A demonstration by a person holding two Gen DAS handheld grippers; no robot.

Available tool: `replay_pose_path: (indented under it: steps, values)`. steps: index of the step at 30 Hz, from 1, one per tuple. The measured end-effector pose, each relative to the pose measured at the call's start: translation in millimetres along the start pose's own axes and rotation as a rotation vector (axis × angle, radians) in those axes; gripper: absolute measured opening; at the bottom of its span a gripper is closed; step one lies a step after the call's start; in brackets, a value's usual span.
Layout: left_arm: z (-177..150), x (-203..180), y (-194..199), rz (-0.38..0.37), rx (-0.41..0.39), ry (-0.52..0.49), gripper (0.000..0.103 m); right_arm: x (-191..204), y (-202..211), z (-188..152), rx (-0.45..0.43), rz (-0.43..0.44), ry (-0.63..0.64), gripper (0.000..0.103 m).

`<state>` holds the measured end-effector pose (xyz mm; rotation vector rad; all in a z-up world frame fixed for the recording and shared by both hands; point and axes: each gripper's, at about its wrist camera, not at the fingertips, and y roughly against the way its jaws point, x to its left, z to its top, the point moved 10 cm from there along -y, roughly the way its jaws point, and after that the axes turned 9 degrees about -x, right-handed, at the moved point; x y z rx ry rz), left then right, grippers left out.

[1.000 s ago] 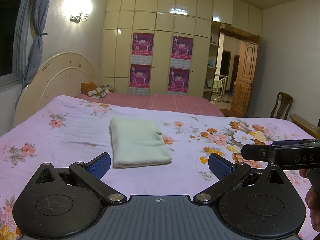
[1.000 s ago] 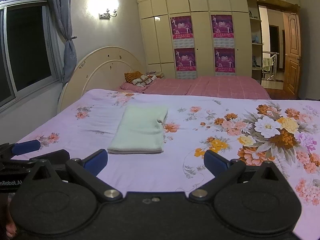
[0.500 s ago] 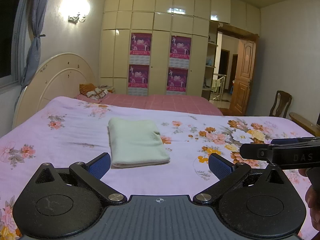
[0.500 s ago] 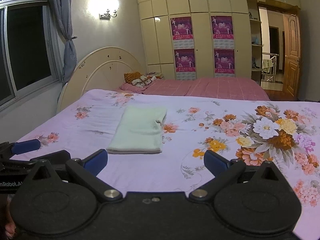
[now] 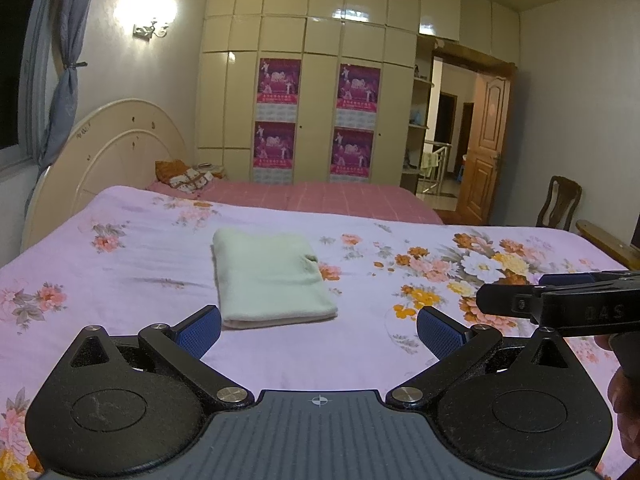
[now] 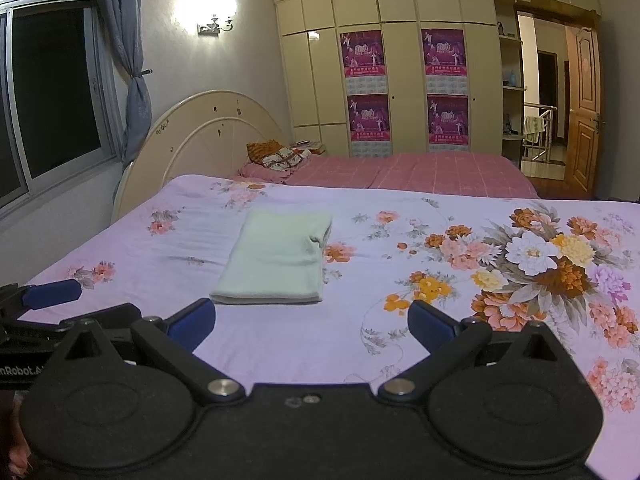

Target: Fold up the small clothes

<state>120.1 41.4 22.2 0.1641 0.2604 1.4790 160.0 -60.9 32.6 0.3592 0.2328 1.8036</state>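
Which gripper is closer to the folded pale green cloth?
Left, slightly. The folded pale green cloth lies just ahead of the left gripper; the right gripper sits further right of it.

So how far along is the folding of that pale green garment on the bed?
It looks finished. The pale green garment lies flat as a tidy rectangle on the floral bedspread. Nothing is in hand: the left hand-held gripper and right hand-held gripper are both open and short of the garment, not touching it. No other loose clothes show, so nothing visible seems left.
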Motion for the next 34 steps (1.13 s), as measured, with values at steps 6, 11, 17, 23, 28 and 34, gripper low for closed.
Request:
replay_pose_path:
  steps: [6,11,17,23,28,34]
  values:
    - [-1,0,-3,0.005,0.004,0.003,0.103,0,0,0,-0.001,-0.001,0.000,0.102]
    - [-1,-3,-3,0.008,0.003,-0.008,0.103,-1,0,-1,0.002,-0.001,-0.001,0.102]
    - [-2,-4,-4,0.008,0.002,-0.009,0.103,-1,-1,0,0.001,-0.002,0.000,0.102]
    - [-2,-4,-5,0.009,0.001,-0.008,0.103,-2,-1,0,0.003,-0.001,0.001,0.102]
    - [2,-5,-2,0.008,-0.035,-0.015,0.103,-1,-1,0,0.001,-0.003,0.000,0.102]
    - [9,-5,1,0.012,-0.065,-0.001,0.103,-1,-1,-1,0.004,0.001,0.002,0.102]
